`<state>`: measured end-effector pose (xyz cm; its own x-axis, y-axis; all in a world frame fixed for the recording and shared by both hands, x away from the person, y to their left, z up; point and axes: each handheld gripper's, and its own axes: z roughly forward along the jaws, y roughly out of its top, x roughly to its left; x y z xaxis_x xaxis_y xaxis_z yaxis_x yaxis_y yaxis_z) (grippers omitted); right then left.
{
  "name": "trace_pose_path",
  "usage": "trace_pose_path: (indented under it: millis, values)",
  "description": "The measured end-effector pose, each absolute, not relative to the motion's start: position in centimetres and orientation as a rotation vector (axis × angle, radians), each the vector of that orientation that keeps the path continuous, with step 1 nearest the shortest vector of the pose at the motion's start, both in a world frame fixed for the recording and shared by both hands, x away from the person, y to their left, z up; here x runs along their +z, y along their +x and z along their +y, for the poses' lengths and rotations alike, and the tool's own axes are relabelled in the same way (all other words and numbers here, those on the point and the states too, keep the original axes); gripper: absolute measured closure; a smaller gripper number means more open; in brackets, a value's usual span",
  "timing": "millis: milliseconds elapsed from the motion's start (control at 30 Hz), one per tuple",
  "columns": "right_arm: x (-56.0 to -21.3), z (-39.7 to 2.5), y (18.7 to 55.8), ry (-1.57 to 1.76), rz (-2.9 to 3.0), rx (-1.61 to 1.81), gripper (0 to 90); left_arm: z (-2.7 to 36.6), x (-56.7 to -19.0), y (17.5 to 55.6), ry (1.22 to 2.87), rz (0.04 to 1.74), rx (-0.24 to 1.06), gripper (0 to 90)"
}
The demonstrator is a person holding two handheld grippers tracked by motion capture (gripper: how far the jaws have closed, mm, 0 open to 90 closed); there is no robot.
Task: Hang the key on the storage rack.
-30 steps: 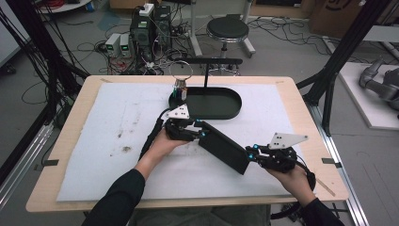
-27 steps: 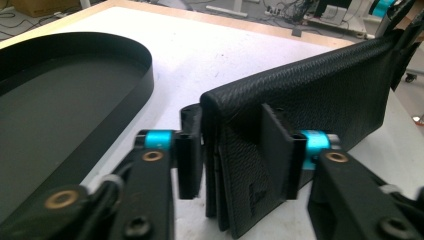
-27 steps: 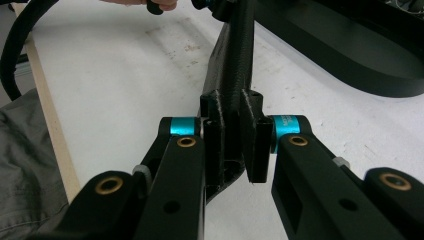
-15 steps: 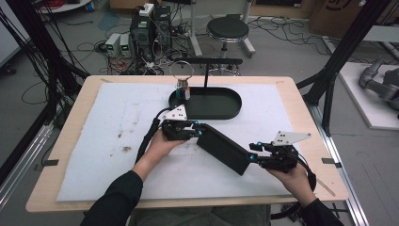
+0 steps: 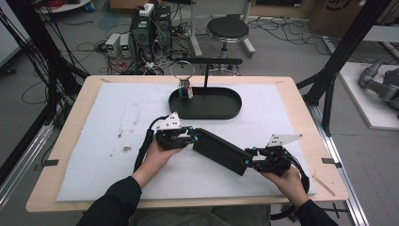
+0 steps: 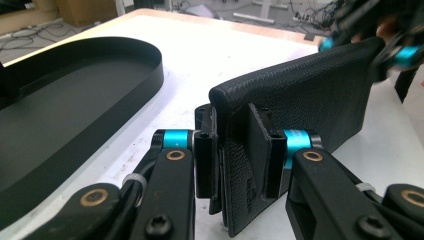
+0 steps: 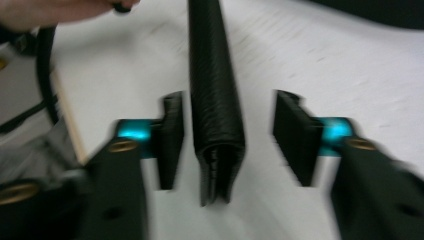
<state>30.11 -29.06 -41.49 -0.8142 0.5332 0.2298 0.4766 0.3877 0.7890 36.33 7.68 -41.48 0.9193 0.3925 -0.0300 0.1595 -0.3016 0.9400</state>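
Note:
A long black leather case (image 5: 220, 150) lies slantwise over the white mat, standing on its edge between the two grippers. My left gripper (image 5: 190, 137) is shut on its upper-left end; in the left gripper view the pads (image 6: 204, 160) squeeze the case (image 6: 300, 95) from both sides. My right gripper (image 5: 248, 159) sits at the case's lower-right end. In the right gripper view its jaws stand open, with the end of the case (image 7: 216, 100) between the pads (image 7: 172, 137) and a gap on each side.
A black oval tray (image 5: 207, 110) with a T-shaped stand lies beyond the case; a small bottle (image 5: 186, 90) stands in its left end under a ring. The tray's wall (image 6: 120, 85) is left of my left gripper. Wooden table edges frame the mat (image 5: 117, 122).
The right gripper has slid left up to the case's end, its jaws now around it. The left gripper has kept its grip on the case and barely moved.

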Motion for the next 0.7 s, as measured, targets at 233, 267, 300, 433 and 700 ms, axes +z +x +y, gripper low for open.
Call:
trace_pose_path:
  millis: [233, 267, 300, 433, 700]
  values:
    - [-41.0, -28.5, 30.5, 0.778, 2.623, 1.41, 75.3, 8.8, -41.0, 35.2, 1.886, 0.369, 0.259, 71.3]
    - [-40.8, -28.4, 30.5, 0.762, 2.631, 1.413, 75.5, 9.0, -40.7, 35.1, 1.896, 0.359, 0.28, 68.8]
    - [-40.6, -28.4, 30.6, 0.736, 2.632, 1.419, 75.6, 9.1, -40.5, 34.9, 1.896, 0.351, 0.291, 66.2]
    - [-40.1, -28.3, 30.6, 0.636, 2.646, 1.419, 75.7, 10.5, -39.3, 34.6, 1.883, 0.317, 0.265, 50.2]
    - [-38.4, -27.4, 30.4, 0.437, 2.704, 1.474, 75.6, 11.5, -38.8, 33.6, 1.881, 0.201, 0.112, 38.6]
